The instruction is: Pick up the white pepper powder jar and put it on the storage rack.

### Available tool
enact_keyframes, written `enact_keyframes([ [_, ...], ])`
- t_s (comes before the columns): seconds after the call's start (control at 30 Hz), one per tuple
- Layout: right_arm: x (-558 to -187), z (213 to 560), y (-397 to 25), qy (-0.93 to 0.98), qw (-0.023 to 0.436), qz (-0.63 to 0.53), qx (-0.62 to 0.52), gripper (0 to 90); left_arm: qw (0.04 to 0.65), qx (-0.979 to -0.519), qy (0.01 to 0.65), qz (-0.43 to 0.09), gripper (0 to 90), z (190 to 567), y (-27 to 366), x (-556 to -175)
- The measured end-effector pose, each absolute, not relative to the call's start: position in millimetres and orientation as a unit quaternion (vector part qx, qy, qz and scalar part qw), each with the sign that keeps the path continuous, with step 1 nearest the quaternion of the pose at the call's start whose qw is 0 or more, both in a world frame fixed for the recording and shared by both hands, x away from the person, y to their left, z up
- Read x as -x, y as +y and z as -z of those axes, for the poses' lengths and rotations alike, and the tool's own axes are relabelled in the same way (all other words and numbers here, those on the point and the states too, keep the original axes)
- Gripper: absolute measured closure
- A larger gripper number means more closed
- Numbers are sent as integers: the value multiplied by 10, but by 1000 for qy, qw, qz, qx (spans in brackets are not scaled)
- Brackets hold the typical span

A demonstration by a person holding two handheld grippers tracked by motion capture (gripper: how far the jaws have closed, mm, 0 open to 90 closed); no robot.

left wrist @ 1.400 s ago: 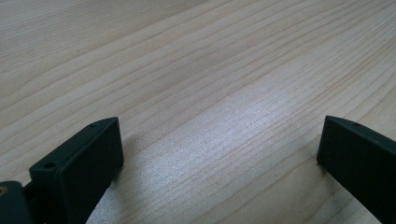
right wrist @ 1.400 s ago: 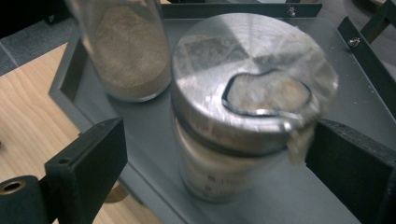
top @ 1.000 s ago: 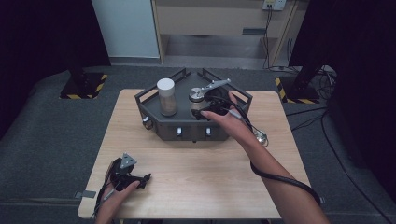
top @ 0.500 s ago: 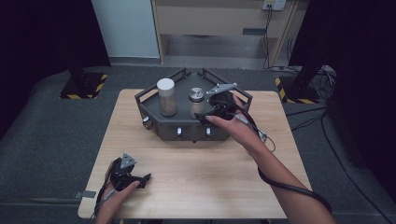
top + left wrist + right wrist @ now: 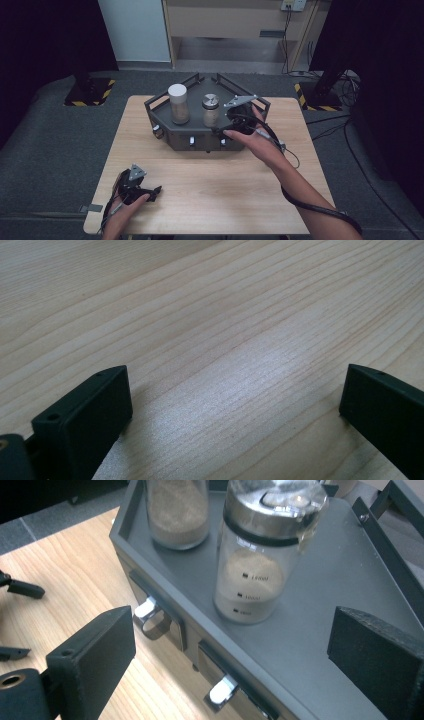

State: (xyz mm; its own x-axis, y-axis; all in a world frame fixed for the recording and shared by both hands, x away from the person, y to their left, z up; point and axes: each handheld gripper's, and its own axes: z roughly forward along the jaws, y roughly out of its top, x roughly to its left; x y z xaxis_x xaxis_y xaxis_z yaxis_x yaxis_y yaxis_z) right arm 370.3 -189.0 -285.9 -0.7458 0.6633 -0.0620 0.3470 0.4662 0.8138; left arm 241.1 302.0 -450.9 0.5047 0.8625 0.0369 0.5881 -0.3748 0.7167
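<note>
Resting at 7 o'clock on the wooden table [image 5: 210, 185], the left gripper [image 5: 150, 192] has jaws spread wide, nothing between them. Farther, at 1 o'clock, the right gripper [image 5: 231, 120] hovers over the grey tray [image 5: 250, 102], jaws wide apart, empty, facing the metal-lidded shaker [image 5: 260, 555]; the white-capped jar [image 5: 178, 103] stands beside it at 11 o'clock.
</note>
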Motion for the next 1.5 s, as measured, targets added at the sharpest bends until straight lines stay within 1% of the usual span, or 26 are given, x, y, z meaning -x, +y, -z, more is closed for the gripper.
enact_keyframes([
  [1.5,-3566,3116,-2046,845,174,-404,-304,58,329,-802,452,-209,0,4510,3019,-2409],
])
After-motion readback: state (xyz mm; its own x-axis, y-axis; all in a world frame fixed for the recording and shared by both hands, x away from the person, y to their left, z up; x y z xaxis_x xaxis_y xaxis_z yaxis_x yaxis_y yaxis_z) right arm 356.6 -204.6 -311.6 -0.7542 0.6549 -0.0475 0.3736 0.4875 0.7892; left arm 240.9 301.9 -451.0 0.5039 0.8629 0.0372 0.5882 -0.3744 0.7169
